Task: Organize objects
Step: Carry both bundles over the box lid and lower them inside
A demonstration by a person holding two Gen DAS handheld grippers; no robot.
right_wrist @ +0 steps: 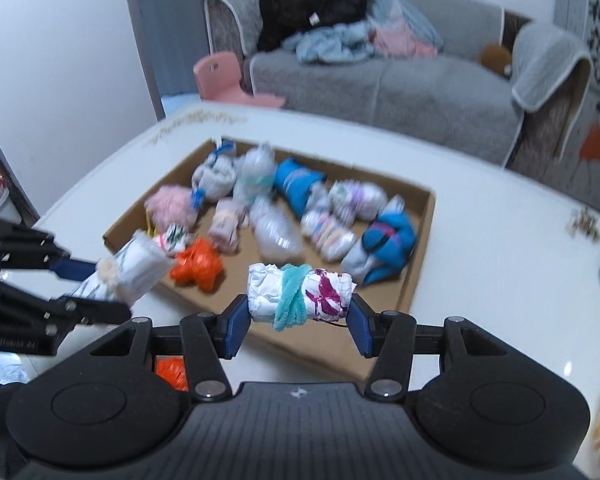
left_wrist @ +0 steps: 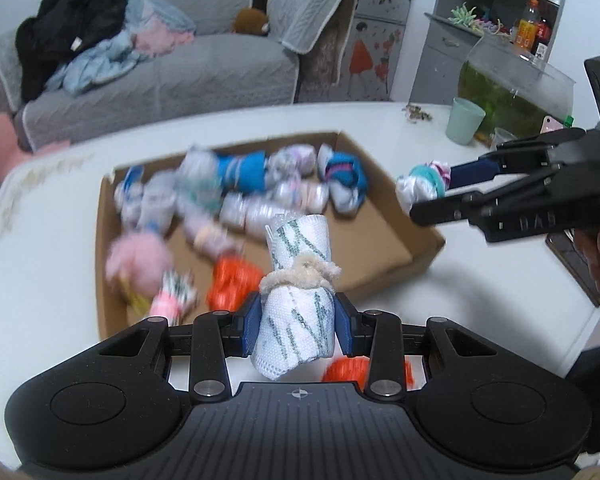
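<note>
My left gripper [left_wrist: 296, 326] is shut on a white rolled bundle with green marks and a beige fuzzy tie [left_wrist: 298, 300], held upright above the near edge of a shallow cardboard box [left_wrist: 384, 248]. It also shows in the right wrist view [right_wrist: 134, 270]. My right gripper [right_wrist: 298, 322] is shut on a white rolled bundle with magenta print and a teal tie [right_wrist: 300, 294], held sideways above the box's near wall [right_wrist: 340, 360]. The left wrist view shows that bundle [left_wrist: 422, 182] too. The box holds several rolled cloth bundles, among them a blue one [right_wrist: 384, 250], a pink fluffy one [right_wrist: 170, 206] and an orange one [right_wrist: 198, 264].
The box lies on a white table [left_wrist: 480, 292]. Another orange bundle [left_wrist: 346, 370] lies on the table near me. A mint cup [left_wrist: 464, 120] and a fish tank [left_wrist: 512, 88] stand at the table's far right. A grey sofa [right_wrist: 380, 80] with clothes stands behind.
</note>
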